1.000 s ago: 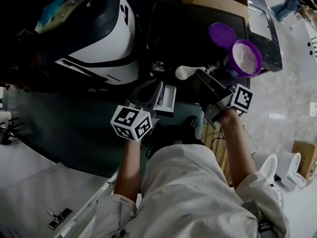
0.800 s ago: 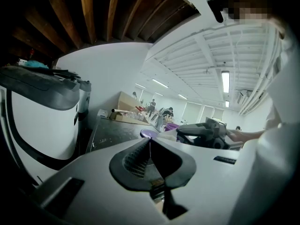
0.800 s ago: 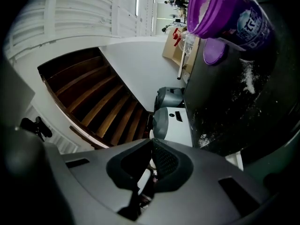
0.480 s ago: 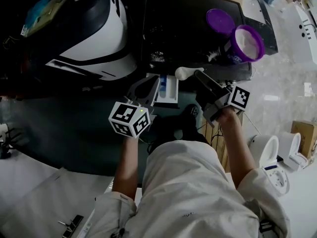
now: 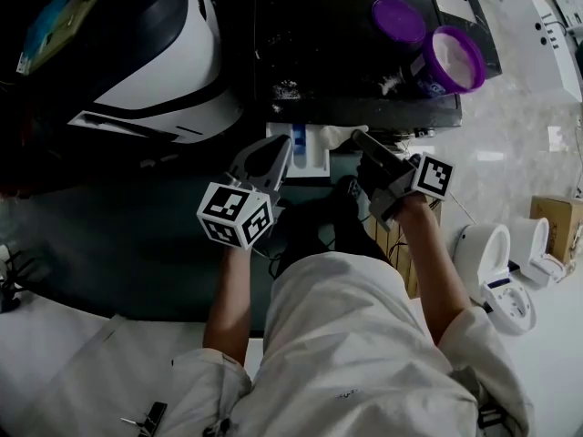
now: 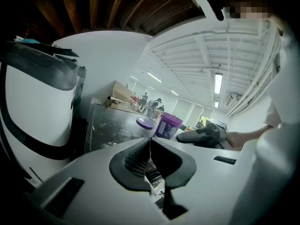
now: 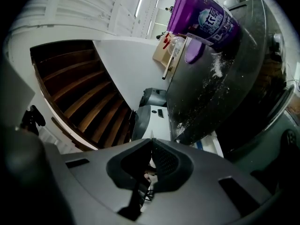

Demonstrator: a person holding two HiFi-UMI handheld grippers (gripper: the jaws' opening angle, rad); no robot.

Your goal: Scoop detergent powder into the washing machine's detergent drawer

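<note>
Head view shows the washing machine (image 5: pixel 355 62), its glossy dark top dusted with spilled powder, and its white plastic detergent drawer (image 5: pixel 316 158) standing open. Beyond the drawer is the round purple detergent tub (image 5: pixel 453 59), uncapped. The right gripper (image 5: pixel 358 138), jaws pinched on the white scoop (image 5: pixel 341 135), is at the drawer's edge. It should tip slowly, bowl low over the compartment. The left gripper (image 5: pixel 281 146), jaws together and empty, waits beside the drawer.
</note>
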